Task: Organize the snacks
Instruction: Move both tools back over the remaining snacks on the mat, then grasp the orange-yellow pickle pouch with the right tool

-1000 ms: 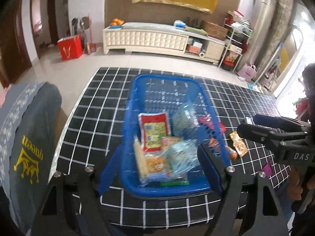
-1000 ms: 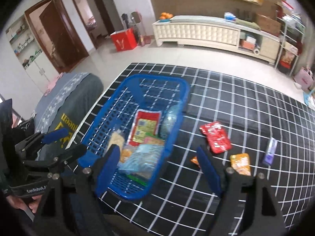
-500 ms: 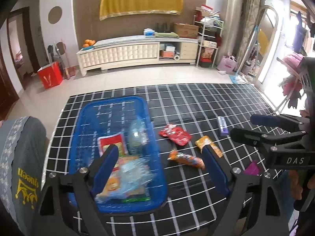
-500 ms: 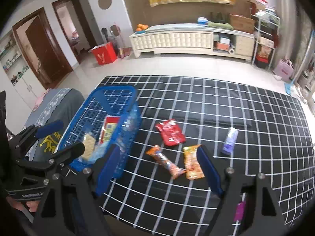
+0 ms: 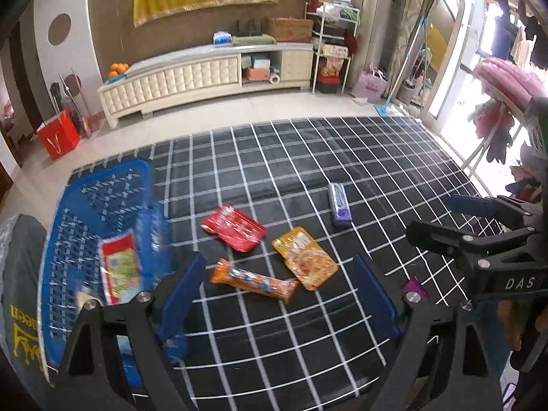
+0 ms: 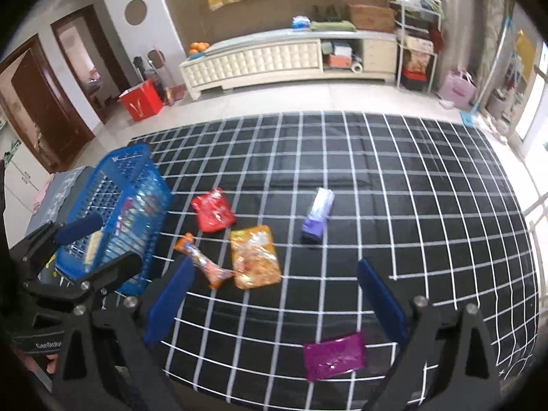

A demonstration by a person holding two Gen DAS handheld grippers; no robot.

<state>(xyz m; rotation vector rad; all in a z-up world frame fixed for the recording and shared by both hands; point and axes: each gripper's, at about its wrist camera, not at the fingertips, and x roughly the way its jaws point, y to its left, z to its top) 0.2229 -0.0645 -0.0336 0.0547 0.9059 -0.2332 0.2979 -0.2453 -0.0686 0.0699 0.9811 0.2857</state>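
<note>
Wide apart and empty on the left hand-held gripper, opening and equally empty on the right hand-held gripper, above loose snacks (red packet, orange pouch, purple bar) on the bench beside the blue basket.

I count five snack packets loose on my black grid cloth: one red packet, one orange-yellow pouch, one long orange bar, one purple pack and one magenta wrapper. There is one blue basket; the packets inside it are too blurred for me to count.
</note>
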